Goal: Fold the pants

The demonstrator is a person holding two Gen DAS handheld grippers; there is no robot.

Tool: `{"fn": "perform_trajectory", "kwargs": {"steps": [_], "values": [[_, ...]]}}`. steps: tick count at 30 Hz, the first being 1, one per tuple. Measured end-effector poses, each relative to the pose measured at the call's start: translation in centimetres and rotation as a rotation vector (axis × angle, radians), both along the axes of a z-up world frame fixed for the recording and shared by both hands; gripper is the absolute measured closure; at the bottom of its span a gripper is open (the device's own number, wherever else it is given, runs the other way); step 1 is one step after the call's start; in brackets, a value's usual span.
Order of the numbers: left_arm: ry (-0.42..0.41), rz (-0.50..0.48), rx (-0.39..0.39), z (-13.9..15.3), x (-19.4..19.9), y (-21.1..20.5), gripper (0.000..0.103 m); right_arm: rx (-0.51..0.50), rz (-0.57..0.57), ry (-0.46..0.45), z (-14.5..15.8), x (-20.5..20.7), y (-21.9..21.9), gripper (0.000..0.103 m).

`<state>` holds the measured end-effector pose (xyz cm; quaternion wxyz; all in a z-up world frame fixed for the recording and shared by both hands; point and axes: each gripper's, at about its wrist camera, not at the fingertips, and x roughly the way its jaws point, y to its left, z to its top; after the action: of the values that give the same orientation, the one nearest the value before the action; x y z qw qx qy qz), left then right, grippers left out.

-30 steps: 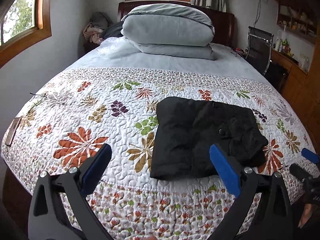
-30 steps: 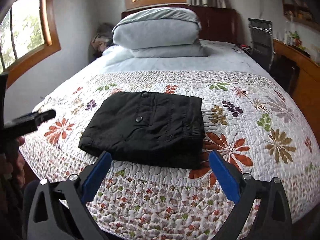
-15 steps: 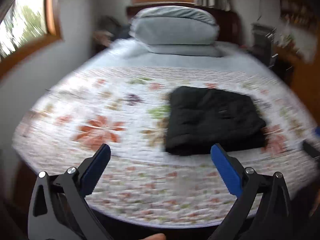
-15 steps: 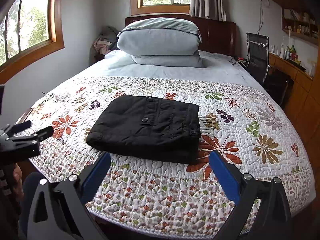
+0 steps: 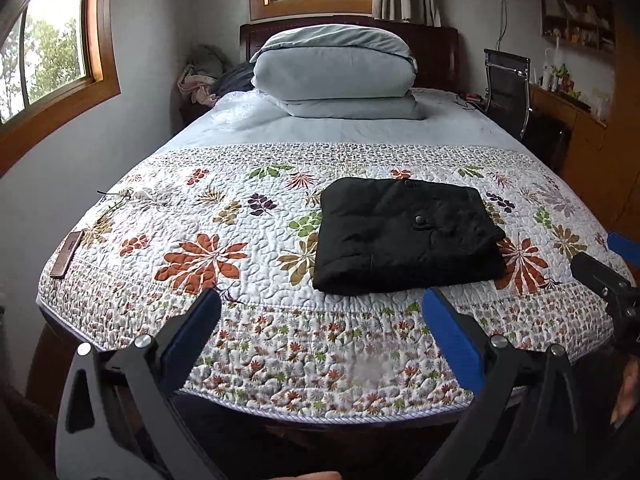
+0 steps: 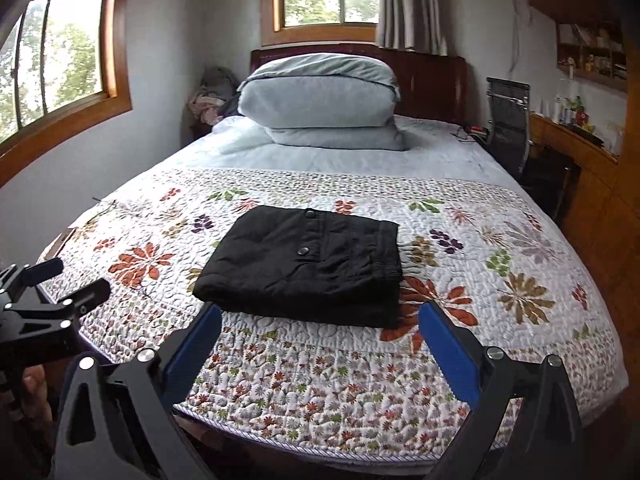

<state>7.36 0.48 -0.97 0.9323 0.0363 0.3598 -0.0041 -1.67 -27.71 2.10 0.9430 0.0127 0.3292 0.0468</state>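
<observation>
The black pants (image 5: 404,236) lie folded into a compact rectangle on the floral quilt (image 5: 208,256), near the foot of the bed; they also show in the right wrist view (image 6: 308,264). My left gripper (image 5: 320,304) is open and empty, held off the foot edge, below and left of the pants. My right gripper (image 6: 320,316) is open and empty, just short of the pants' near edge. The right gripper also shows at the right edge of the left wrist view (image 5: 608,268), and the left gripper at the left edge of the right wrist view (image 6: 60,284).
Stacked grey pillows (image 5: 336,72) sit at the headboard. A black chair (image 5: 508,88) and a wooden desk (image 5: 576,128) stand on the right. A small brown flat object (image 5: 66,254) lies at the quilt's left edge. Windows are on the left and back walls.
Both grippers have pulled back from the bed and away from the folded pants. The pants have not moved.
</observation>
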Motion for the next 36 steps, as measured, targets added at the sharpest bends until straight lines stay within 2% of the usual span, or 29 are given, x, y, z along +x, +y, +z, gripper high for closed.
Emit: {"fn": "perform_trajectory", "kwargs": {"steps": [3,10,15,23,30,36], "values": [[-0.008,-0.012,-0.007,0.3,-0.6,-0.2,0.003,-0.010,-0.035,0.015,0.0,-0.3,-0.4,0.004],[0.001,-0.052,-0.092,0.2,-1.3,0.3,0.003,-0.007,-0.092,0.030,0.3,-1.3,-1.8,0.004],[0.032,-0.025,-0.030,-0.5,-1.5,0.0,0.003,-0.005,-0.076,0.014,0.9,-2.1,-1.5,0.004],[0.023,-0.020,-0.029,-0.4,-2.0,0.1,0.003,-0.014,-0.056,0.002,1.8,-2.5,-0.2,0.004],[0.052,-0.032,-0.014,-1.8,-2.0,-0.4,0.003,-0.010,-0.039,0.021,1.1,-2.7,0.7,0.004],[0.041,-0.027,-0.017,-1.5,-2.3,-0.4,0.003,-0.003,-0.027,0.025,0.7,-3.0,1.0,0.004]]}}
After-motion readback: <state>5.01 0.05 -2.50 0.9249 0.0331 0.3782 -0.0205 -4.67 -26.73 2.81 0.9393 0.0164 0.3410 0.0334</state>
